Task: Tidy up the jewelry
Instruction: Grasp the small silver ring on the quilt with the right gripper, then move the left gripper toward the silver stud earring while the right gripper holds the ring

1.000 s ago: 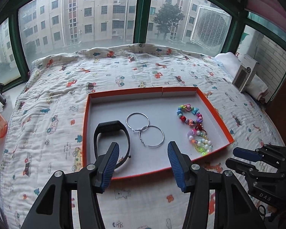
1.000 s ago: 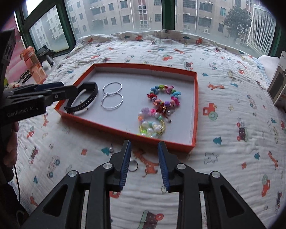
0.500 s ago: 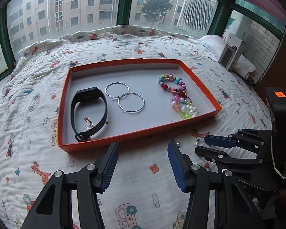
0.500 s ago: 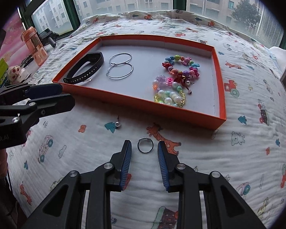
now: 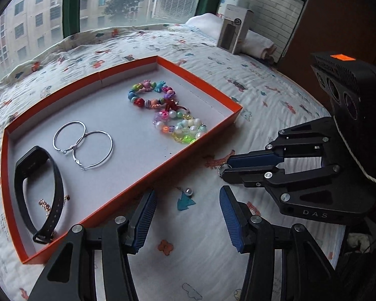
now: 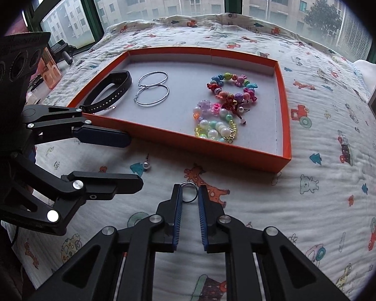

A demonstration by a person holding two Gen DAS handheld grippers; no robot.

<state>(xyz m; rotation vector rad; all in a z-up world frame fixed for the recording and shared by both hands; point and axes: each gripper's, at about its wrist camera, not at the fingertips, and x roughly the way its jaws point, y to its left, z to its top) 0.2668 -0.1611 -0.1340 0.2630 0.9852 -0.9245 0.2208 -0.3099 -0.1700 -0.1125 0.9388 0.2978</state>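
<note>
Bracketing flat ring (image 6: 189, 192), right gripper (image 6: 189, 195).

Left cam sits low behind the left gripper (image 5: 186, 209), close to the bed w/ the cartoon-print quilt (image 5: 275, 92). It looks toward 11 o'clock at the flat orange cardboard tray (image 5: 143, 176). Right cam sits low behind the right gripper (image 6: 188, 197), looking toward 12 o'clock, tray (image 6: 188, 139) just ahead. Both see the tray, quilt (image 6: 325, 175), green-framed windows, & each other's gripper.
</note>
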